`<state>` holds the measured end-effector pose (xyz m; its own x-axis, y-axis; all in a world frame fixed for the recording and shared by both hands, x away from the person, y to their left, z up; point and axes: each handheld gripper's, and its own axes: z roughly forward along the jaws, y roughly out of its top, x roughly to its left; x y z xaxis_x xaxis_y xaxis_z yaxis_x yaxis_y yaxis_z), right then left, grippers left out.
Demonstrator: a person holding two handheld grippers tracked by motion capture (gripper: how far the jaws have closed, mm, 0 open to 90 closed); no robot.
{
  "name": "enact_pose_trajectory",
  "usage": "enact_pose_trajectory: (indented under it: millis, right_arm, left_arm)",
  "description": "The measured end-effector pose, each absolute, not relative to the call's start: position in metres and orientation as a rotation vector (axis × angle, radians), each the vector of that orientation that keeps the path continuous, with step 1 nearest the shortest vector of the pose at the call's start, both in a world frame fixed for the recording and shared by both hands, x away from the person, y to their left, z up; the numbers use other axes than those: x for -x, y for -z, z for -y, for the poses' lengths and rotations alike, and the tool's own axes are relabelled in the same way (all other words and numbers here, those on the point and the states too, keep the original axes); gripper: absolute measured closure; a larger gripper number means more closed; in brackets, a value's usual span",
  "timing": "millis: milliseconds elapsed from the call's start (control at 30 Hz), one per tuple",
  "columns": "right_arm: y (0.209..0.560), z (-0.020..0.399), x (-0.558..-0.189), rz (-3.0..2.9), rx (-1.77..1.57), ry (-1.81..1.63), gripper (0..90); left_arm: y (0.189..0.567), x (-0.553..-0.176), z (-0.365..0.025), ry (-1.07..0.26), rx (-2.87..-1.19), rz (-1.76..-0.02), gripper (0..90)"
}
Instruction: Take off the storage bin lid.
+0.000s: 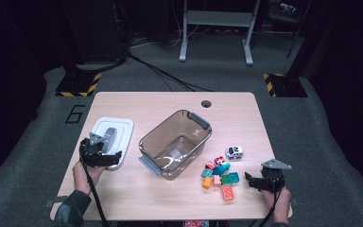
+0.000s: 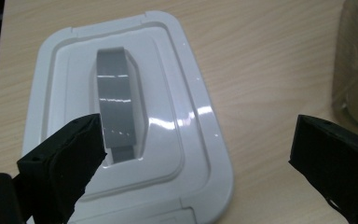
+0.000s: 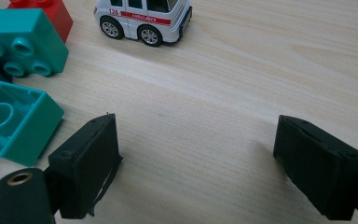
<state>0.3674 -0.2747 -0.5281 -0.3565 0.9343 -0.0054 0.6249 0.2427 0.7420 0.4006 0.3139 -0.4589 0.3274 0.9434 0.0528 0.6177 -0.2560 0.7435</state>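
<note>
At the frame's left the left claw (image 1: 105, 153) gapes apart over the white lid (image 1: 123, 130) (right claw (image 1: 251, 181) likewise apart)

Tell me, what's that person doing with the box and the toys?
A person sits at the table with a gripper in each hand. The left gripper hangs open over the white lid, which lies flat beside the clear box; nothing is between its jaws. The right gripper is open too, over bare table near the blocks and the toy car. The box looks empty, so no toys are packed yet.
</note>
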Motion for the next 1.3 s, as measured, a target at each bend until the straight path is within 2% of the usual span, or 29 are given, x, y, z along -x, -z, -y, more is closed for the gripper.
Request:
enact_pose_trajectory:
  millis: [300, 500, 733, 967, 1300]
  right_arm:
    - [0.528, 0.275, -0.367, -2.072, -1.423, -0.915, 13.4]
    - [0.528, 0.274, -0.367, -2.069, -1.424, -0.913, 13.4]
    - [0.528, 0.274, -0.367, -2.069, -1.423, -0.913, 13.4]
    - [0.528, 0.274, -0.367, -2.067, -1.425, -0.913, 13.4]
    - [0.528, 0.274, -0.367, -2.069, -1.422, -0.913, 13.5]
  left_arm:
    - [0.476, -0.371, -0.292, -0.697, -2.024, -1.284, 0.0]
    - [0.492, -0.352, -0.276, -0.646, -2.102, -1.180, 0.0]
    - [0.513, -0.335, -0.262, -0.582, -2.149, -1.135, 0.0]
    - [0.530, -0.332, -0.260, -0.488, -2.131, -1.121, 0.0]
    - [0.531, -0.335, -0.263, -0.480, -2.139, -1.108, 0.0]
